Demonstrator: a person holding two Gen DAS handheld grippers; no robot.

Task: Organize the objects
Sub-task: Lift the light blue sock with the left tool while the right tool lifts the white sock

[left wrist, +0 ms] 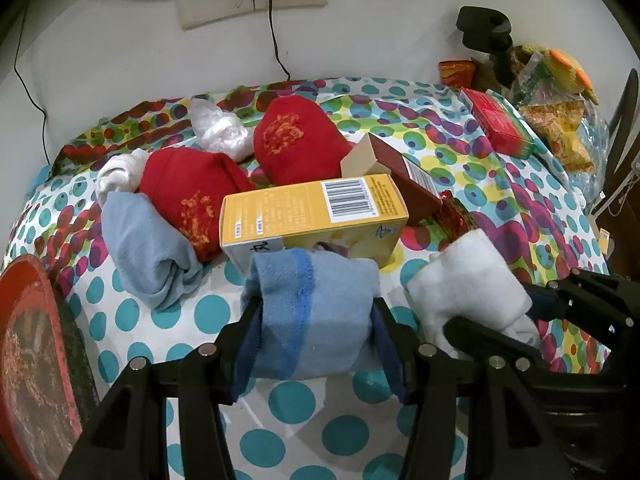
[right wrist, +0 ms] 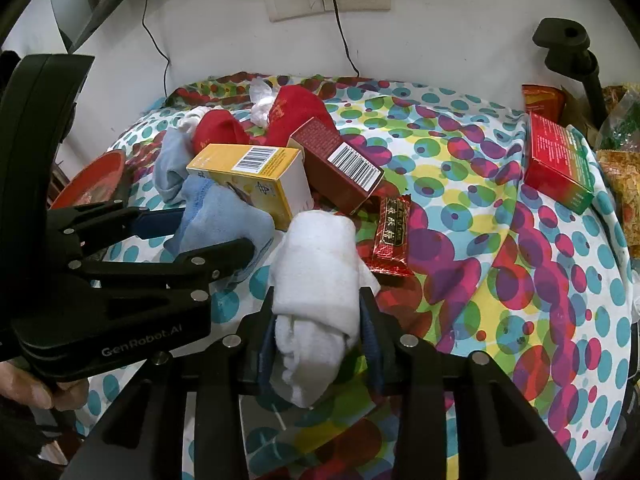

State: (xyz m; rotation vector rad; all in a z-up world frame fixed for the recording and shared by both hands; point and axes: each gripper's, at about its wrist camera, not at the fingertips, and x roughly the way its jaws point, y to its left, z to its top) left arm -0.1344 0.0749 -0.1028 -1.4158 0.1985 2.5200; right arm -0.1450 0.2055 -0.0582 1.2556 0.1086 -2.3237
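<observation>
A rolled light blue sock lies on the dotted tablecloth, and my left gripper is shut on it, blue pads against both sides. Just to its right, a rolled white sock sits in my right gripper, which is shut on it. In the right wrist view the left gripper shows at the left with the blue sock. Behind both socks a yellow box and a brown box lean together. Two red socks, another blue sock and a small white sock lie further back.
A red tray stands at the left edge. A red snack packet lies beside the white sock. A red and green box, snack bags and a black clamp stand crowd the far right. Crumpled plastic lies near the wall.
</observation>
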